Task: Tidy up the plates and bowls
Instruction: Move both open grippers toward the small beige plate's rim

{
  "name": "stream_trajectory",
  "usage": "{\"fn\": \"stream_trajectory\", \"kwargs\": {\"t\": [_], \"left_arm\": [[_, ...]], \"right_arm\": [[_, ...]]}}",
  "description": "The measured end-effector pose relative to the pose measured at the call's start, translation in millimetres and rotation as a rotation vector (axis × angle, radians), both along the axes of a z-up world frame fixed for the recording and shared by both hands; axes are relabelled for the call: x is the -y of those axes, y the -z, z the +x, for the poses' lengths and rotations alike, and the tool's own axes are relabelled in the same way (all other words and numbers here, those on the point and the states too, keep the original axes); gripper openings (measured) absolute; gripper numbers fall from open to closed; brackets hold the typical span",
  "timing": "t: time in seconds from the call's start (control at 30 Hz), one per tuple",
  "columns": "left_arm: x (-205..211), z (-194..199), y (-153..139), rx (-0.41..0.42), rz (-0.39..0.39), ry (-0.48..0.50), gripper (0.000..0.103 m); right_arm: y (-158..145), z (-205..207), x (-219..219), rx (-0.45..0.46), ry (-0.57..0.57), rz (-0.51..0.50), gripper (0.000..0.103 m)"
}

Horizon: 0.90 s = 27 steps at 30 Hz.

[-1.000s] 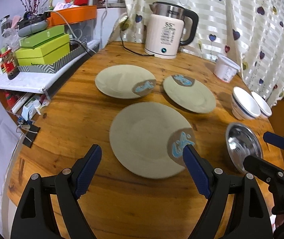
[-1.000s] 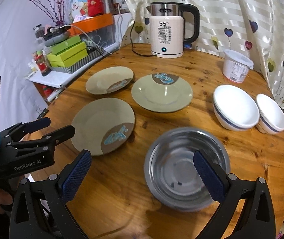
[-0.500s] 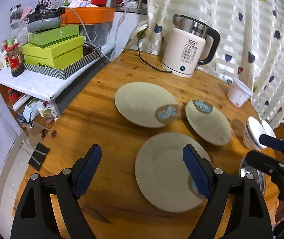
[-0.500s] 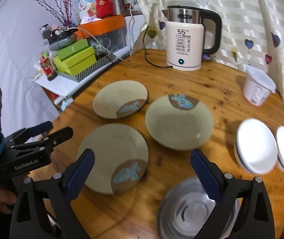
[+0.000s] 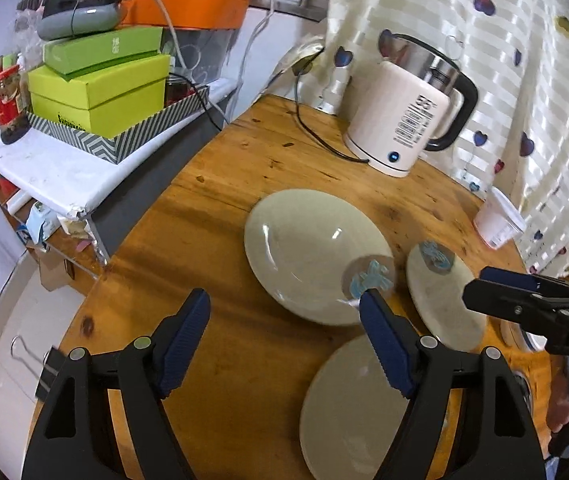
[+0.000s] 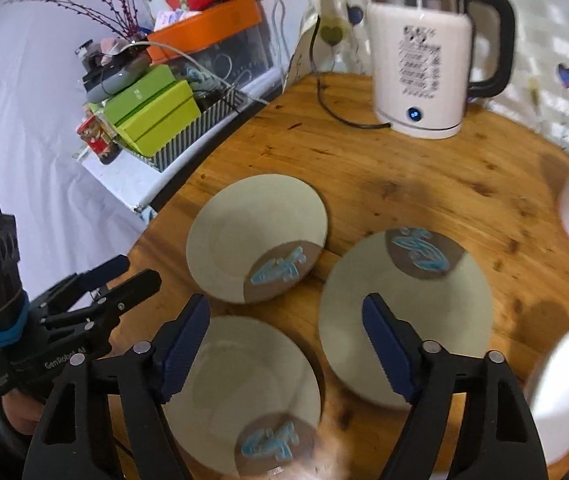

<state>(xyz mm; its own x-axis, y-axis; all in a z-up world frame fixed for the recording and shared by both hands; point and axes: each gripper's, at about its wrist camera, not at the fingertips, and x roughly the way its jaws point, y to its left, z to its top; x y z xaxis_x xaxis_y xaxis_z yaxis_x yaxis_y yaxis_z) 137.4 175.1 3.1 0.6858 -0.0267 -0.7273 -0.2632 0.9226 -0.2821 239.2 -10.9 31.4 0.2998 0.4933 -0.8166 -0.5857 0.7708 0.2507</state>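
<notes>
Wooden desk carries three grey-green plates lying apart and unstacked — the far plate, the near plate, the right-hand plate — so the sorting has hardly begun. A white bowl sits at the right edge. Both the left gripper and the right gripper hover empty, jaws closing on nothing.

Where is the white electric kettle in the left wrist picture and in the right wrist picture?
Left wrist: the kettle stands upper right of centre, at the table's far edge.
Right wrist: the kettle is at the top, right of centre.
Shared landmark: the green boxes, left of it in both.
</notes>
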Motion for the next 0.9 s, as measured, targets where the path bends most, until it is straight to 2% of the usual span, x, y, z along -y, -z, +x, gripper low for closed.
{"fn": "stream_trajectory", "kwargs": {"t": [0.17, 0.4, 0.47, 0.57, 0.73, 0.9], "left_arm": [[-19, 20, 15, -0.041, -0.042, -0.027, 0.064], [-33, 37, 34, -0.072, -0.124, -0.043, 0.064], [-34, 40, 36, -0.073, -0.126, -0.042, 0.064], [-35, 45, 39, -0.083, -0.145, -0.031, 0.055], [-36, 48, 42, -0.090, -0.150, -0.028, 0.049], [-35, 53, 46, -0.102, -0.153, -0.025, 0.042]], "right_arm": [[21, 38, -12, -0.065, 0.011, -0.003, 0.070], [43, 76, -19, -0.127, 0.039, 0.007, 0.067], [47, 81, -21, -0.140, 0.033, 0.008, 0.062], [54, 87, -27, -0.154, 0.016, -0.004, 0.053], [61, 89, -36, -0.175, -0.002, -0.004, 0.039], [65, 91, -39, -0.189, 0.000, -0.002, 0.030]]}}
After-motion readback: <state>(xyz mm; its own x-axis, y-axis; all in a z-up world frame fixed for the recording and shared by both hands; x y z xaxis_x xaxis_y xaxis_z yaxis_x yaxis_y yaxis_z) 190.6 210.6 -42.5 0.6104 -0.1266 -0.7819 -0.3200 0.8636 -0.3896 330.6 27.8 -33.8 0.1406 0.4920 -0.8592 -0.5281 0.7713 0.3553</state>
